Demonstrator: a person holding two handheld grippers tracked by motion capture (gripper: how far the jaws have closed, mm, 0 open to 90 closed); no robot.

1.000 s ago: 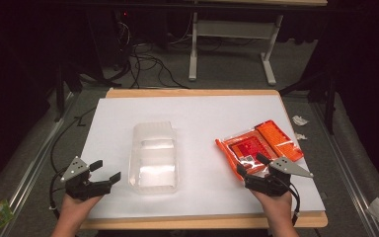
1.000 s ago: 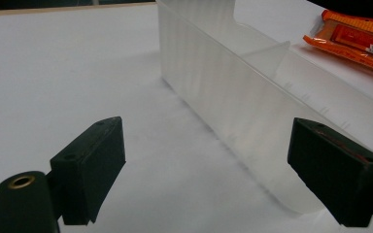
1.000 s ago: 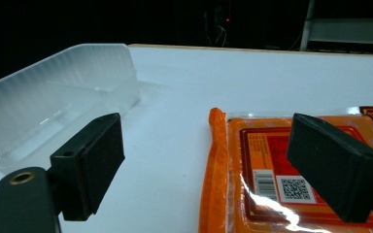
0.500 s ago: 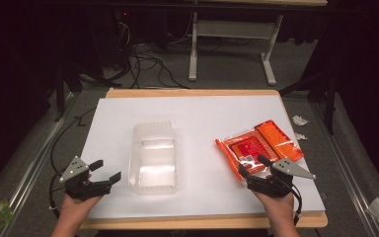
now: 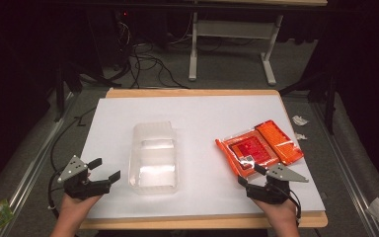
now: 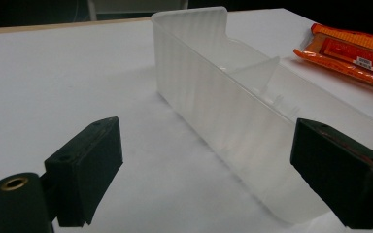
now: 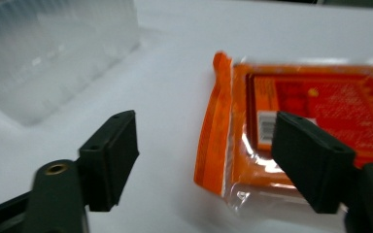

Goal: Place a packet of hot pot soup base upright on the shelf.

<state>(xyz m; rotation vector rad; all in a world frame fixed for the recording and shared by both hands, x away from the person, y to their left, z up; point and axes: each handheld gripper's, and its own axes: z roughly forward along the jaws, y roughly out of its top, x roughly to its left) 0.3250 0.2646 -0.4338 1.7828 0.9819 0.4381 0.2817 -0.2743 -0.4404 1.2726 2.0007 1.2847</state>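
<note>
Covering the table (image 5: 197, 111), white sheet (image 5: 202, 128)

A: Light's all on the white table (image 5: 192, 113), top-down. Room behind and to both sides is near black, floor barely readable.

B: Shadows?

A: Soft, short. Faint one beside the clear bin (image 6: 233, 107) in the left gripper view. White surface nearly blown out at the far edge.

B: Glare?

A: Yes, bright sheen on the orange packet (image 7: 315, 116), near corner of the plastic wrap. Bin walls catch pale streaks too.

B: Focus?

A: High view soft and grainy overall. Right gripper view blurry, the bin at far left just a haze. Left gripper view sharper on its jaws, packet (image 6: 349, 53) softer.
</note>
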